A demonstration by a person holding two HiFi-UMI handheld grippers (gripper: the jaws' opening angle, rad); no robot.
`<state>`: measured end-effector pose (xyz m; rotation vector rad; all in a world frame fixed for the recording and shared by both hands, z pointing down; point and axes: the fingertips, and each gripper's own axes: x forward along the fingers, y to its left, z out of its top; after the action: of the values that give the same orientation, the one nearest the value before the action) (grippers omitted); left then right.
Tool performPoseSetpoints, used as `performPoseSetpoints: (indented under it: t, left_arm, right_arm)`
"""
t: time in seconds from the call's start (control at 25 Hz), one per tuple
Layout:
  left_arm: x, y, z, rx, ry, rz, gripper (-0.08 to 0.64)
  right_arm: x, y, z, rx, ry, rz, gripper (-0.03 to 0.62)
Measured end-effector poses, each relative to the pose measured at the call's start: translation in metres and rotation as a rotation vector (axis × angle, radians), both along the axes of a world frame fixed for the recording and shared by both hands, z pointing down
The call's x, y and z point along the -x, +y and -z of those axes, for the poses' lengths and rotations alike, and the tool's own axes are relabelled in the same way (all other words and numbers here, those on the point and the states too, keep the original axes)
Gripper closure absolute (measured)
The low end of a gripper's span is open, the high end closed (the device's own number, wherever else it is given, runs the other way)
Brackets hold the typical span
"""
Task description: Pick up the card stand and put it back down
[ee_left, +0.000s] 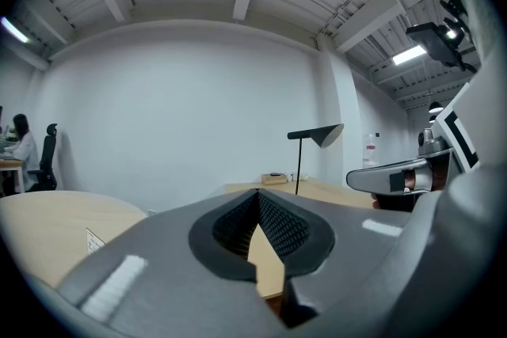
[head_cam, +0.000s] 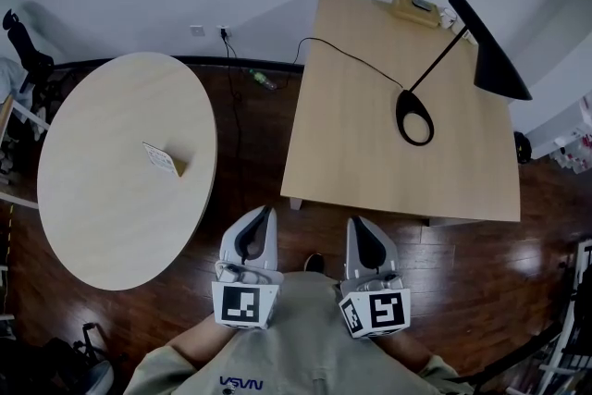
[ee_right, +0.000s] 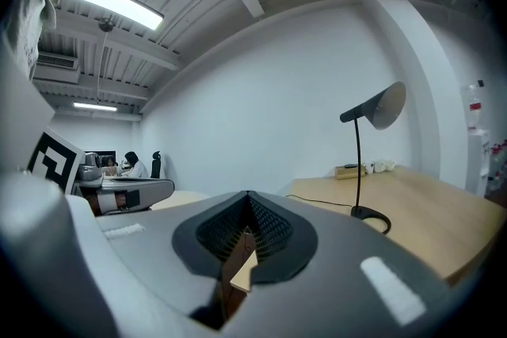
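The card stand (head_cam: 163, 159), a small white card on a wooden base, stands on the round light-wood table (head_cam: 111, 199) at the left. In the left gripper view the card stand (ee_left: 93, 240) shows low at the left edge. Both grippers are held close to the person's body, over the dark floor between the two tables and well short of the stand. My left gripper (head_cam: 267, 212) (ee_left: 258, 192) is shut with nothing in it. My right gripper (head_cam: 355, 223) (ee_right: 248, 195) is beside it, also shut and empty.
A square wooden table (head_cam: 370, 171) stands ahead to the right, with a black desk lamp (head_cam: 414, 116), its cable and a small box (head_cam: 413, 7) on it. A bottle (head_cam: 262, 80) lies on the floor by the wall. An office chair (head_cam: 23, 51) is at far left.
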<state>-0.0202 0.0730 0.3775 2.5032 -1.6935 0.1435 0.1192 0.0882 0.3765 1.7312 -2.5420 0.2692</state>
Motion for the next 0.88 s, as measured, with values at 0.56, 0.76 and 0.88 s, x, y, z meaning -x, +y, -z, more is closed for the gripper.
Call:
performPoseSetpoints:
  t: [0.56,0.76,0.88]
  left_arm:
    - [-0.003,0.003,-0.002,0.005,-0.004,0.039,0.554]
    - [0.002,0.002,-0.003,0.009,0.0,0.045,0.554]
    - [0.006,0.002,-0.004,0.009,0.006,0.049,0.554]
  right_arm:
    - [0.0,-0.001,-0.001,0.002,0.002,0.047,0.592]
    - [0.007,-0.003,-0.002,0.005,0.004,0.06,0.592]
    - [0.011,-0.004,-0.002,0.003,0.005,0.065,0.592]
